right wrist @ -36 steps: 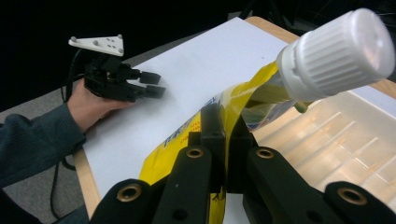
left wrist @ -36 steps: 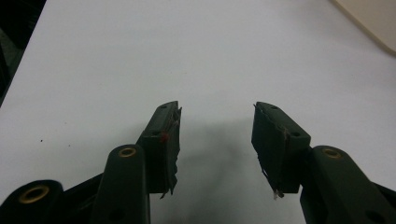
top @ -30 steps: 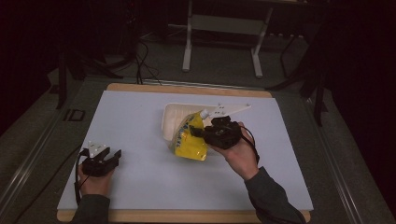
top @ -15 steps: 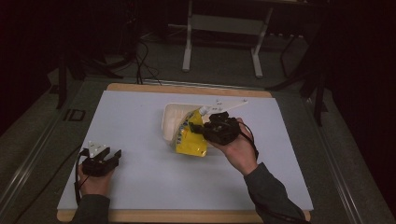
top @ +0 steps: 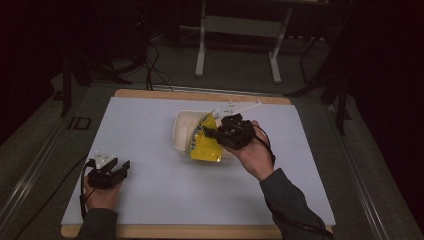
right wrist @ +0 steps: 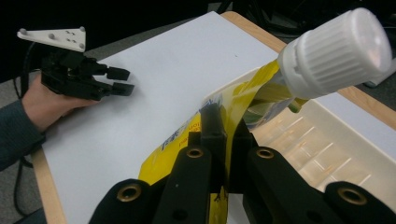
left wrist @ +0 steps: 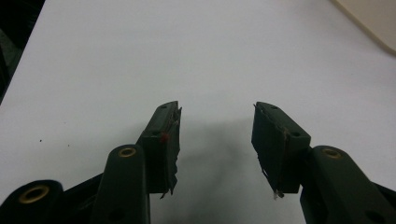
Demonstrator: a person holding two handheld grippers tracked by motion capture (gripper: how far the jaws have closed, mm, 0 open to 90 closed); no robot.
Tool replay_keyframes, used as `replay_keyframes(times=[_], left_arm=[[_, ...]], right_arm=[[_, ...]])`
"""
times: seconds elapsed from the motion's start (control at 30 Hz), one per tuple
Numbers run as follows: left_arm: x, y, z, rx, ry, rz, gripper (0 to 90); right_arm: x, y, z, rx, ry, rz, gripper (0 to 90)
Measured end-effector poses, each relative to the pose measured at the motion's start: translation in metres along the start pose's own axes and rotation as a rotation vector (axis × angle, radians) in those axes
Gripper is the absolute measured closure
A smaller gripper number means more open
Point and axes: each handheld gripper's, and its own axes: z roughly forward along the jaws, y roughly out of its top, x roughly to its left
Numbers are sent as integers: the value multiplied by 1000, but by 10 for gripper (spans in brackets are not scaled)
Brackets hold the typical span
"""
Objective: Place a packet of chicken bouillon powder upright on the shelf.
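My right gripper [top: 210, 134] pinches yellow white-capped spout pouch [top: 205, 145] over cream plastic tray [top: 181, 127] | left gripper [top: 120, 167] spread, 8 o'clock on tabletop [top: 150, 125]

One yellow spouted pouch [top: 205, 145] is showing, carrying one white screw cap [right wrist: 335, 53]. One cream plastic tray [top: 182, 131] is sitting on one white table mat [top: 150, 130]. Two grippers are working here: the left gripper [top: 119, 167] and the right gripper [top: 210, 134]. Behind the table, what is probably one metal stand [top: 237, 25] is standing in the dark.
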Motion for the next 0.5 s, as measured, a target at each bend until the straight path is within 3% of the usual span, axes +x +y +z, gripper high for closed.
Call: replay_keyframes(times=[0.5], left_arm=[[0, 0, 0, -1, -1, 0, 511]], right_arm=[[-3, 6, 10, 28, -36, -28, 900]])
